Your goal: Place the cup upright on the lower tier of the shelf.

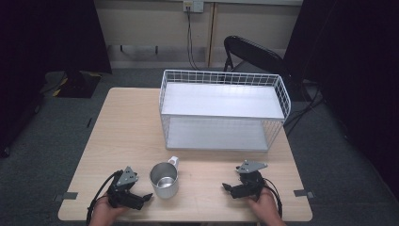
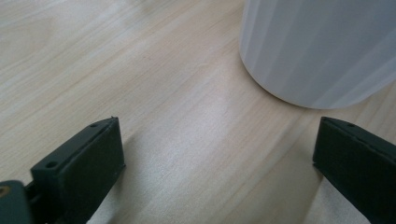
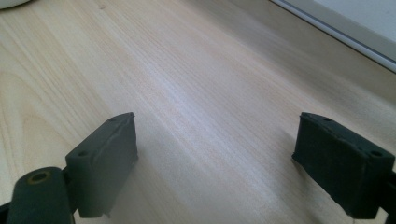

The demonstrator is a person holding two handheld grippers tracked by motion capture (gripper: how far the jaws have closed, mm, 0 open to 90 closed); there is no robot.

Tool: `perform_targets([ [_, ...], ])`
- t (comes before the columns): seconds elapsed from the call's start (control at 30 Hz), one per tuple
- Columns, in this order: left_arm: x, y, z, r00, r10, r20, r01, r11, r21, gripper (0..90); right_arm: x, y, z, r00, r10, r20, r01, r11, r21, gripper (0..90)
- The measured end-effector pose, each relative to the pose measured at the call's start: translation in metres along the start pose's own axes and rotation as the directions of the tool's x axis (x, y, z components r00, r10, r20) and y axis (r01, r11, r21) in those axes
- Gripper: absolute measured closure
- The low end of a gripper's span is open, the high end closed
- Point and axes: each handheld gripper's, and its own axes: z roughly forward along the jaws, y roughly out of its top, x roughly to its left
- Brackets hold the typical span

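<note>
A metal mug (image 1: 164,180) with a white handle stands upright near the front of the wooden table (image 1: 127,127). My left gripper (image 1: 147,197) rests on the table just left of the mug, jaws wide apart and empty. In the left gripper view the mug's pale wall (image 2: 322,46) rises close ahead of the left gripper (image 2: 219,158), beyond the jaws and not between them. My right gripper (image 1: 227,189) lies on the table to the right of the mug, pointing left, open. The right gripper (image 3: 219,163) has bare wood between its jaws.
A white wire rack (image 1: 223,110) with two shelves stands on the back half of the table. Its base edge (image 3: 345,32) appears in the right gripper view. A black chair (image 1: 251,52) stands behind the table. Tape marks (image 1: 303,193) sit at the table's front corners.
</note>
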Motion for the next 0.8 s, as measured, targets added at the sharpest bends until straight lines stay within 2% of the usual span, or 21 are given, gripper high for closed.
perform_targets([
  [0.2, -0.001, 0.001, 0.000, 0.9999, -0.007, -0.012, 0.007, 0.9999, 0.009, 0.1, 0.000, 0.000, 0.000, 1.0000, 0.000, 0.002, 0.000, 1.000, -0.001, 12.4],
  [0.3, 0.001, 0.003, -0.002, 0.9997, -0.022, -0.012, 0.023, 0.9996, 0.017, 3.4, 0.000, -0.001, -0.001, 1.0000, 0.001, 0.003, -0.001, 1.000, -0.002, 12.4],
  [0.4, 0.004, 0.003, -0.006, 0.9984, -0.054, -0.017, 0.054, 0.9985, 0.009, 12.4, 0.000, -0.001, -0.001, 1.0000, 0.000, 0.004, 0.000, 1.000, -0.001, 12.4],
  [0.43, 0.006, 0.004, -0.007, 0.9975, -0.071, -0.005, 0.071, 0.9974, 0.009, 16.6, 0.000, -0.001, -0.001, 1.0000, 0.003, 0.004, -0.003, 1.000, 0.000, 12.3],
  [0.47, 0.008, 0.004, -0.009, 0.9965, -0.083, 0.007, 0.083, 0.9965, 0.010, 16.3, 0.000, -0.001, -0.001, 1.0000, 0.002, 0.004, -0.001, 1.000, -0.001, 12.4],
  [0.63, 0.011, 0.006, -0.017, 0.9958, -0.092, -0.001, 0.092, 0.9958, -0.008, 15.6, 0.000, -0.001, -0.001, 1.0000, 0.001, 0.003, -0.001, 1.000, -0.001, 12.3],
  [0.67, 0.013, 0.009, -0.022, 0.9944, -0.105, 0.011, 0.105, 0.9942, -0.020, 15.6, 0.001, -0.001, -0.001, 1.0000, 0.003, 0.005, -0.003, 1.000, 0.000, 12.4],
  [0.8, 0.015, 0.013, -0.029, 0.9956, -0.092, 0.018, 0.093, 0.9952, -0.032, 15.6, 0.001, -0.001, -0.001, 1.0000, 0.004, 0.004, -0.004, 1.000, 0.001, 12.3],
])
